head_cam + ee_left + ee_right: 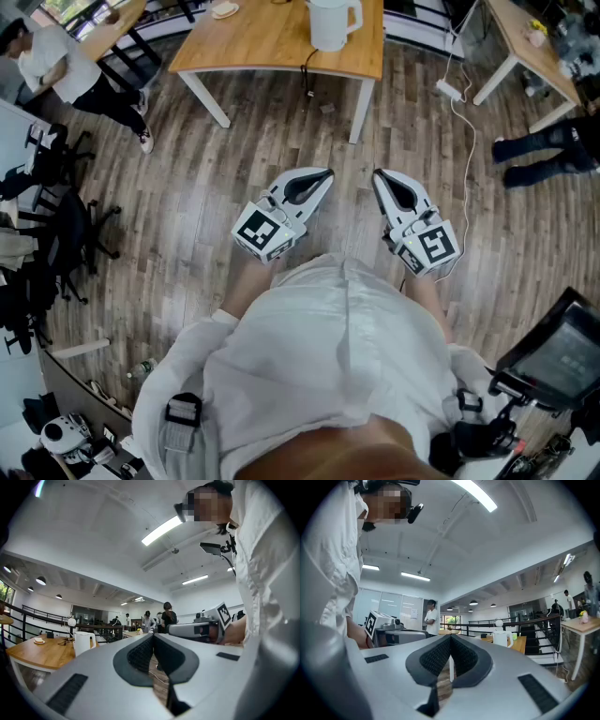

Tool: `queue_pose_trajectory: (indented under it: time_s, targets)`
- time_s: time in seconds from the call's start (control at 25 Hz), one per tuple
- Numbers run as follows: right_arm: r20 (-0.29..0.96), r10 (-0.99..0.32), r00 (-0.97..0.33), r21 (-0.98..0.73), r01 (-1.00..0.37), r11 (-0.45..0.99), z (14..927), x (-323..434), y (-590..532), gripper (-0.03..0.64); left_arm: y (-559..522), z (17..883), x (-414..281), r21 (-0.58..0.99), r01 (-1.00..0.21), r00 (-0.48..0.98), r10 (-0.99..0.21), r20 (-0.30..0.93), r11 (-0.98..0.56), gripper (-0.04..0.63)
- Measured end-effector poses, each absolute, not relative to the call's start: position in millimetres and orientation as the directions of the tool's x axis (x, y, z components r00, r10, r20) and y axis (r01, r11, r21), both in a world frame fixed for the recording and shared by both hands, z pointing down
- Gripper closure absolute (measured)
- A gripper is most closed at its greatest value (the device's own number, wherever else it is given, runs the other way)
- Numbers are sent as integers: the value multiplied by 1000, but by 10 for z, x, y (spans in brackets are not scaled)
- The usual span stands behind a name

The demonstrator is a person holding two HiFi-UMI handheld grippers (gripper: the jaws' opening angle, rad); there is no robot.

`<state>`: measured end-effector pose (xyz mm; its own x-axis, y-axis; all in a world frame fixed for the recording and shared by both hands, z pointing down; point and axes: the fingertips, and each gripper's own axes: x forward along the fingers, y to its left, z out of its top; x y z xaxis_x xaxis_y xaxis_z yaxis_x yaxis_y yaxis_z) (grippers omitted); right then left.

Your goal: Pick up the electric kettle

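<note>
Kettle (333, 23) on wooden table (262, 42), well apart from left gripper (324, 174) and right gripper (379, 175), both closed and empty, floorboards (281, 141) between

The electric kettle (333, 21) stands on a wooden table (253, 47) at twelve o'clock; the left gripper (327, 174) and right gripper (378, 175), jaws together, hover at centre.

The electric kettle (333, 22) is white and smooth-sided, with a loop handle turned toward 3 o'clock in the head view. It stands upright on the pale wooden bench (262, 42), close to the bench's near edge. It sits at 12 o'clock in that view, partly cut by the frame's top.
</note>
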<state>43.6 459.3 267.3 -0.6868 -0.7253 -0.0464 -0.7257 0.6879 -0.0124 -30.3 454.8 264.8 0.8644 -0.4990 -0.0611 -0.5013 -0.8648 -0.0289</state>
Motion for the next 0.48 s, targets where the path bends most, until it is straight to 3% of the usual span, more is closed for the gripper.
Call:
queue_pose_trajectory:
  time_s: [0.48]
  targets:
    - [-50,-726,-686,-20,-726,688,2693,526,4582,606,4562,2674,-223,-24,-496,867,-494,-63,-868,588]
